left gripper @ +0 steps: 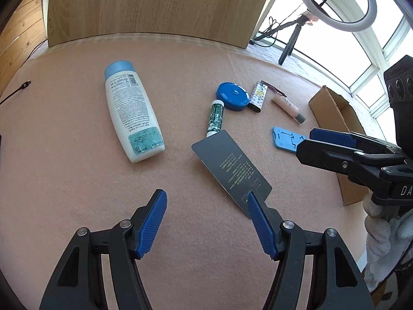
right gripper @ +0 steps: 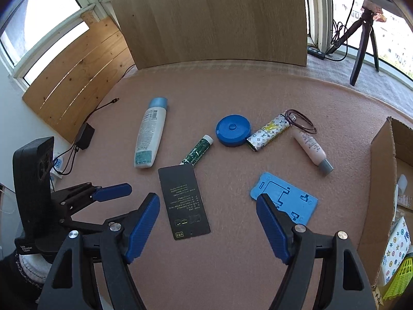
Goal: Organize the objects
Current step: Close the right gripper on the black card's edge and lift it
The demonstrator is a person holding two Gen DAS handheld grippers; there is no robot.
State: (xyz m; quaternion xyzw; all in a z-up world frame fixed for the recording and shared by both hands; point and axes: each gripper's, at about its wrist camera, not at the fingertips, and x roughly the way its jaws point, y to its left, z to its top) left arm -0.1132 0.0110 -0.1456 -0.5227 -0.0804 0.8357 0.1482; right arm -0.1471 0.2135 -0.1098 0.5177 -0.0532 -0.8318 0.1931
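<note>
— Blue-padded left tongs point(left gripper: 206, 222) fill the bottom of the left wrist view, jaws spread wide with nothing gripped. What lies by them?

— Just ahead of the right-hand pad, the dark card point(left gripper: 229, 170) lies flat on the pink surface point(left gripper: 64, 175); its near corner is hidden behind that pad, so I cannot tell whether they touch. No pad presses on it.

— And the right tongs point(right gripper: 206, 227)?

— Also wide open and empty. From their own camera, the same card sits ahead between the two fingers, closer to the left one, and the light blue plastic plate point(right gripper: 284, 196) lies just ahead of the right finger, partly behind its tip.

— Further out?

— Beyond the card's far end, a green tube point(right gripper: 197, 149) touches or nearly touches its corner. Past that, a round blue case point(right gripper: 233, 130) rests against a patterned rectangular pack point(right gripper: 268, 133) with a thin dark loop point(right gripper: 304, 122) at its far end. A small pink bottle with a grey cap point(right gripper: 311, 148) lies to the right of those. Off to the left of the card, a white bottle with a blue cap point(right gripper: 149, 134) lies on its side.

— The edges?

— To the far right of the right tongs stands an open cardboard box point(right gripper: 382, 170) with items already inside. A wooden board point(right gripper: 206, 18) stands upright at the back.
</note>
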